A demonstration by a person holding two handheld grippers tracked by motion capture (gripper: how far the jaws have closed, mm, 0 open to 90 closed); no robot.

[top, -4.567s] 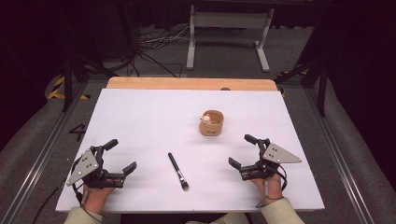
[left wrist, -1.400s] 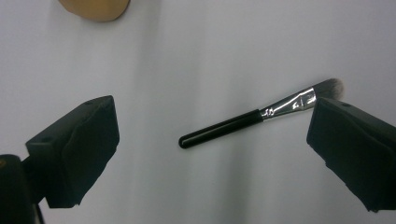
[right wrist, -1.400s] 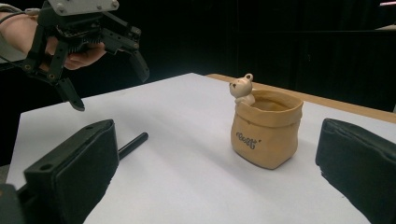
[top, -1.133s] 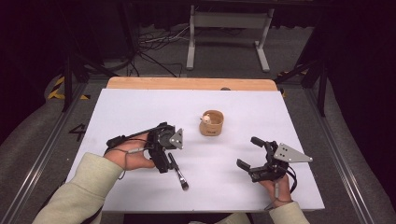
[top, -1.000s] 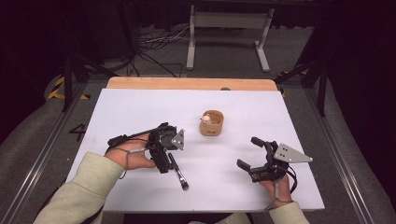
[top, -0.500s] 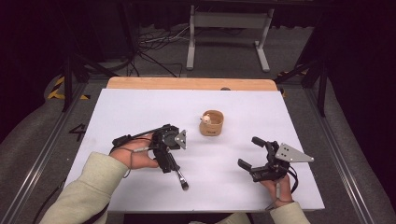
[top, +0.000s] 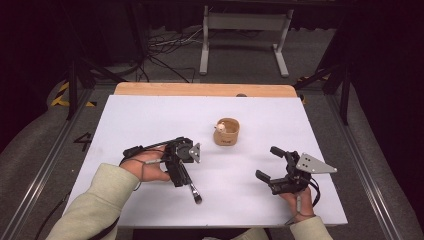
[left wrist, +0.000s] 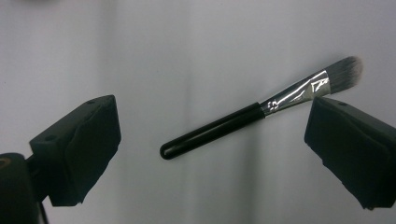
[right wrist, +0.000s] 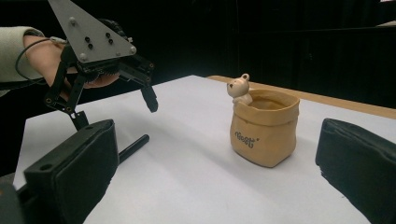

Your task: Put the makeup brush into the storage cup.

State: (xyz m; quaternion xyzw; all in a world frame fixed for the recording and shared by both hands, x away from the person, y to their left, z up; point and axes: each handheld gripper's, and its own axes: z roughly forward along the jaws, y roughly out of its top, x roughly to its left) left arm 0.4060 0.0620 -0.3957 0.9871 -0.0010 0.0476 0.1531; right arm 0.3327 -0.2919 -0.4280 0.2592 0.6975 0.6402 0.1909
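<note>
The left tool point(left wrist: 210, 140) is held spread wide over the makeup brush point(left wrist: 252, 114), which lies flat on the white bench point(top: 150, 120). The right tool point(top: 272, 167) is also spread, empty. If closed off-centre, the slim handle could be rolled or skidded away.

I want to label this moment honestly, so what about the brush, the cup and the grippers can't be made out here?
- Brush handle, high view: its upper part is covered by the left gripper above it.
- Brush, right gripper view: a right gripper finger hides all but a stub.
- Cup: the inside is hidden by its own wall in the right gripper view and too small in the high view.
- Cup lettering: too small to read.
</note>
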